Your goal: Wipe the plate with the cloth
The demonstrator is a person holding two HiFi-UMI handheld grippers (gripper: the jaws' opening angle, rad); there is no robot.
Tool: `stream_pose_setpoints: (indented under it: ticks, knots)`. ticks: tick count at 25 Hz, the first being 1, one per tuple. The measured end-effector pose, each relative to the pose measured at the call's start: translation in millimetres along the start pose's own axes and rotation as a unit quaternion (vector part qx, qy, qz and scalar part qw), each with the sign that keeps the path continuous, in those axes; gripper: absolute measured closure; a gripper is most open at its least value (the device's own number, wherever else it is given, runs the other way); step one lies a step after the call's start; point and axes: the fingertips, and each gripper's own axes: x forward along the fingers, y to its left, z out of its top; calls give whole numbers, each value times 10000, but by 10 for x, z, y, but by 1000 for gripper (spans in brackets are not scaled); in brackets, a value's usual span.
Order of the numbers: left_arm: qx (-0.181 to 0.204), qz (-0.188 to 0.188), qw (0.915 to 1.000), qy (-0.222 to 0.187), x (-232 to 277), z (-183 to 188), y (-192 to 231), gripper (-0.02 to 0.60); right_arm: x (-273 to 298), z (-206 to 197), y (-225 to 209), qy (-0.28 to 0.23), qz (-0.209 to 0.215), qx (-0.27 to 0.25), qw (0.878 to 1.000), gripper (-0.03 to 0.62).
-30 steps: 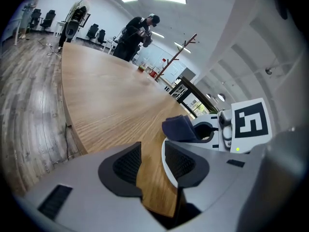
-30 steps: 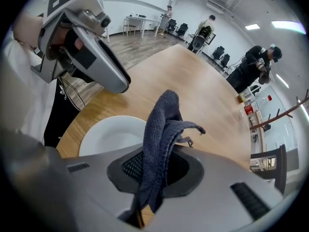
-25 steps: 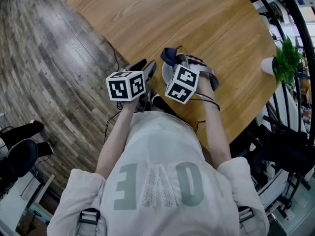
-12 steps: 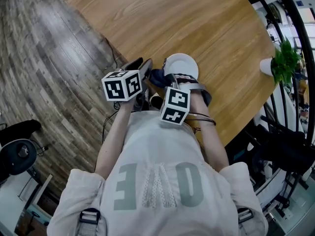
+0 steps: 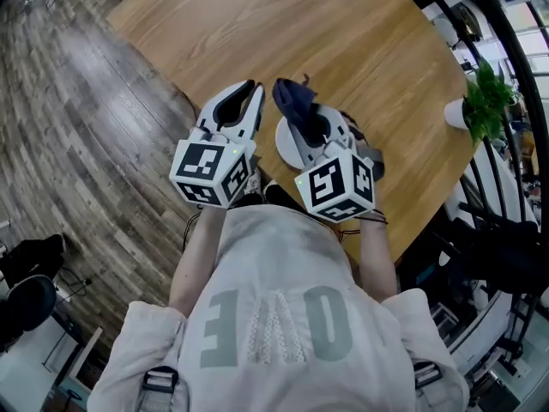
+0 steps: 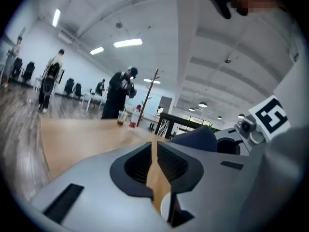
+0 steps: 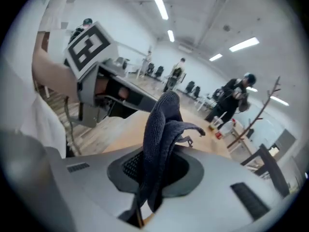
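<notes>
Above the surface (image 5: 360,50), head view: plate (image 5: 284,142) sits partly under the right hand-held gripper (image 5: 310,125). Left gripper view: left hand-held gripper (image 6: 155,146) closing, nothing between (only a narrow slit). Right gripper view: clamped on dark cloth (image 7: 161,124).

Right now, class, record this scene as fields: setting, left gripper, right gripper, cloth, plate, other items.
setting: round wooden table, with a wood floor beside it
left gripper: jaws closing, narrow gap, nothing between them
right gripper: shut on the cloth
cloth: dark blue, bunched, sticking out past the jaws
plate: white, on the table, partly hidden under the right gripper
other: potted plant near the table's edge
</notes>
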Motion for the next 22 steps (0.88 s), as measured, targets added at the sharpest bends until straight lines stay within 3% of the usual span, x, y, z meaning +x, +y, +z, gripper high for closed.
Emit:
stream_pose_setpoints:
  ticks: [2, 4, 8, 10, 14, 22]
  knots:
    - [645, -2, 9970, -433, -30, 394, -148, 570, -248, 215, -373, -564, -796, 277, 9948, 537]
    - [1128, 17, 9905, -788, -87, 730, -301, 572, -559, 417, -689, -1285, -1529, 670, 9776, 537]
    - [1793, -83, 9736, -1409, -236, 1167, -591, 574, -1192, 523, -1055, -2517, -2609, 1977, 9108, 537]
    - [2105, -217, 9654, -1524, -264, 1251, -719, 574, -1356, 399, -1078, -2650, -2845, 2169, 8954, 537]
    - [2321, -428, 9596, -1534, -223, 1280, -890, 574, -1430, 147, -1044, -2489, -3173, 2284, 8861, 537]
    - [2345, -562, 9588, -1504, -156, 1288, -962, 574, -1395, -81, -969, -2307, -3141, 2597, 8836, 537]
